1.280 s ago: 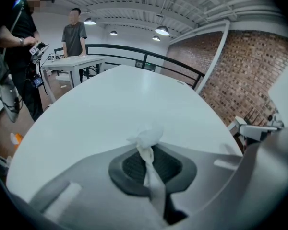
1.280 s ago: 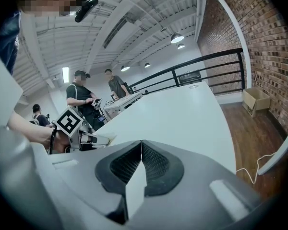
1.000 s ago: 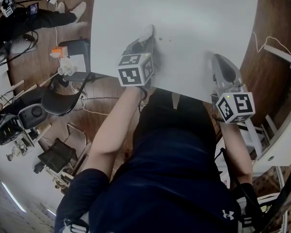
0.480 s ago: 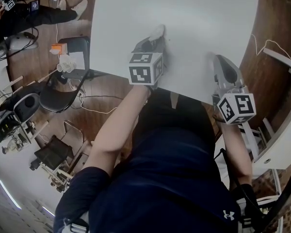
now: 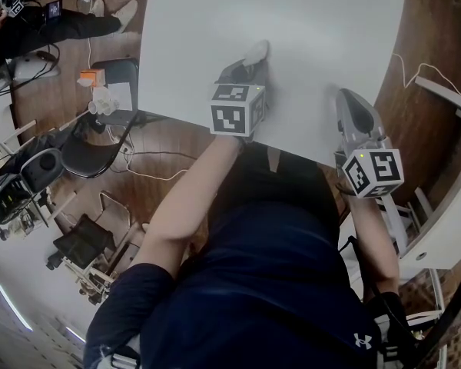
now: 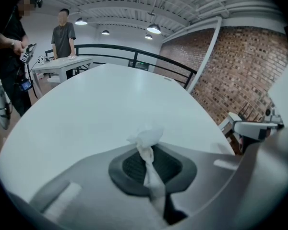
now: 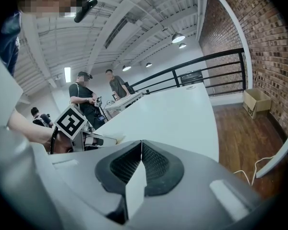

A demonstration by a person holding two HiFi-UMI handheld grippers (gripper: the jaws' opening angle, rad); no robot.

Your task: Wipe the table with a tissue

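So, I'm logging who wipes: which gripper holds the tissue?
The left gripper, shut on the crumpled white tissue over the table; the right gripper is shut on nothing.

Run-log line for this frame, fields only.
phase: wipe | left gripper: shut on tissue, low over white table | right gripper: shut, empty, over the table's near edge

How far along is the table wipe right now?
Done: the tissue is picked up and clamped in the shut left tongs. In hand: its bunched end looks to rest on the table close to the near edge, in wiping position. Left: the wide white top beyond it; no marks show which parts are wiped. The right tongs are shut and empty.
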